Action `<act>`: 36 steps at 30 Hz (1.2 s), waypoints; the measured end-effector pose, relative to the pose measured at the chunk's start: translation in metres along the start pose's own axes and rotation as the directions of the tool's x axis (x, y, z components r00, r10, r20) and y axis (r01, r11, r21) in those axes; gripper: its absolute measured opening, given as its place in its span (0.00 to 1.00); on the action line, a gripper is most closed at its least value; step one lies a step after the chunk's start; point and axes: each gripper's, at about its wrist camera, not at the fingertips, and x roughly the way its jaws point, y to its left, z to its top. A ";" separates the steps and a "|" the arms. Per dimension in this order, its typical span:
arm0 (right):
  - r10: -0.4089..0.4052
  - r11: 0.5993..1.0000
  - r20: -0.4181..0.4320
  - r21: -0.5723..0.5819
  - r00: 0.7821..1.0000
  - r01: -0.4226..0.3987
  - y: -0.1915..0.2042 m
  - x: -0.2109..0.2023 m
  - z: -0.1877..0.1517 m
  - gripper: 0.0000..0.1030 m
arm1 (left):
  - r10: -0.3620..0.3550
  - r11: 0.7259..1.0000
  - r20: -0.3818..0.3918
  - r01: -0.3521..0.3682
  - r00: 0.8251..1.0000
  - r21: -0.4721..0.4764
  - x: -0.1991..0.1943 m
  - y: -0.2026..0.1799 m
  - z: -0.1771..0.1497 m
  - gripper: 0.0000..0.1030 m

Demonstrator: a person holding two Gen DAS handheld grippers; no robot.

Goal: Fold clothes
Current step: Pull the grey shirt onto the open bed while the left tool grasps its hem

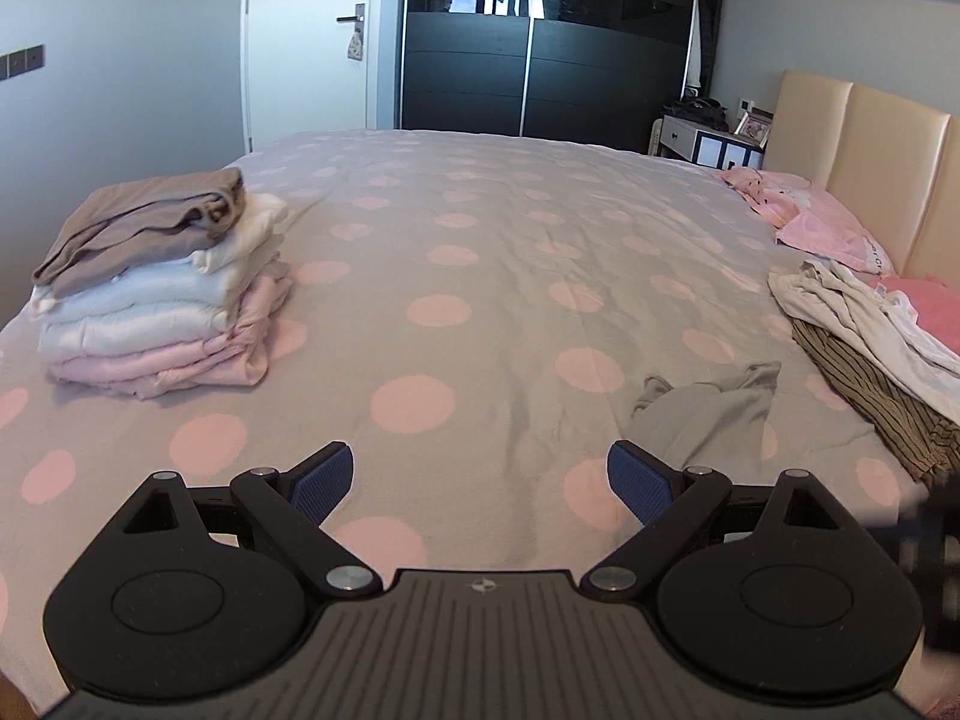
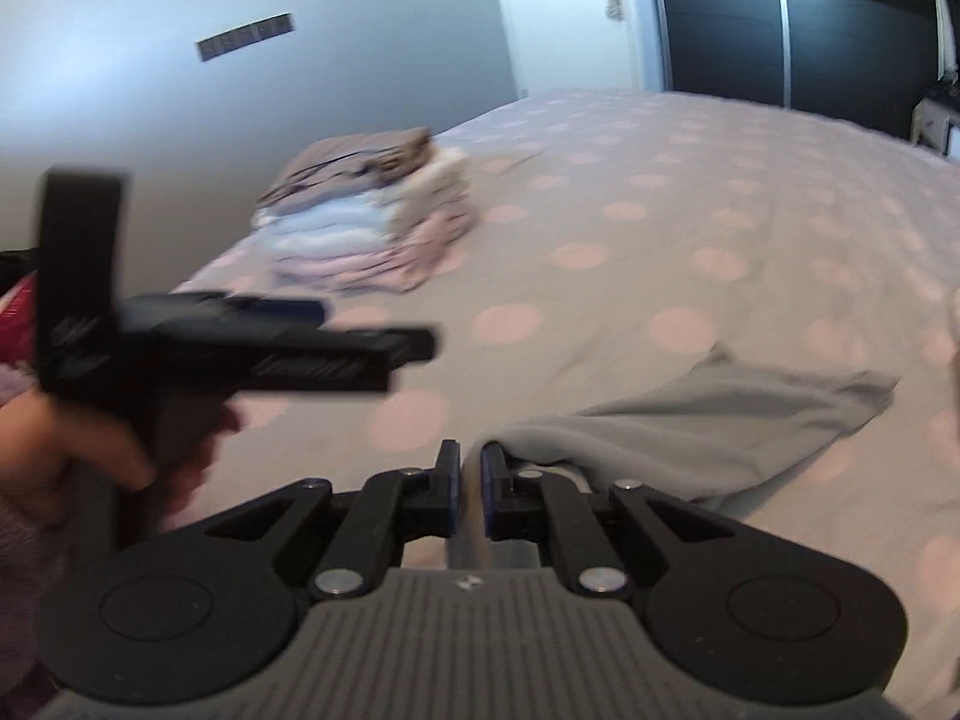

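A light grey garment (image 2: 708, 420) lies spread on the polka-dot bed, also in the left wrist view (image 1: 714, 414). My right gripper (image 2: 471, 471) is shut on the near edge of this garment, which drapes off to the right. My left gripper (image 1: 480, 480) is open and empty, above the bedspread left of the garment. It shows blurred at the left of the right wrist view (image 2: 372, 330). A stack of folded clothes (image 1: 156, 288) sits at the bed's left side, also in the right wrist view (image 2: 372, 222).
A heap of unfolded clothes (image 1: 870, 336) and pink pillows (image 1: 828, 234) lie at the right by the beige headboard (image 1: 870, 162). A dark wardrobe (image 1: 540, 42), a white door (image 1: 306, 42) and a bedside table (image 1: 702, 141) stand beyond the bed (image 1: 492, 276).
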 end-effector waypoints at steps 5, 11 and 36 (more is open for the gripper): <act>-0.082 0.996 -0.031 -0.026 0.996 0.082 0.011 0.001 -0.025 0.06 | -0.036 0.999 -0.023 0.037 0.999 0.019 -0.003 -0.005 -0.006 0.91; -0.245 0.968 -0.063 0.032 0.967 0.248 -0.031 -0.007 -0.041 0.32 | -0.096 0.995 -0.087 0.099 0.992 0.028 0.003 -0.019 -0.010 0.91; -0.371 0.926 -0.220 -0.021 0.902 0.376 -0.097 0.043 -0.095 0.17 | -0.162 0.975 -0.334 0.203 0.928 0.091 0.064 -0.057 -0.058 0.32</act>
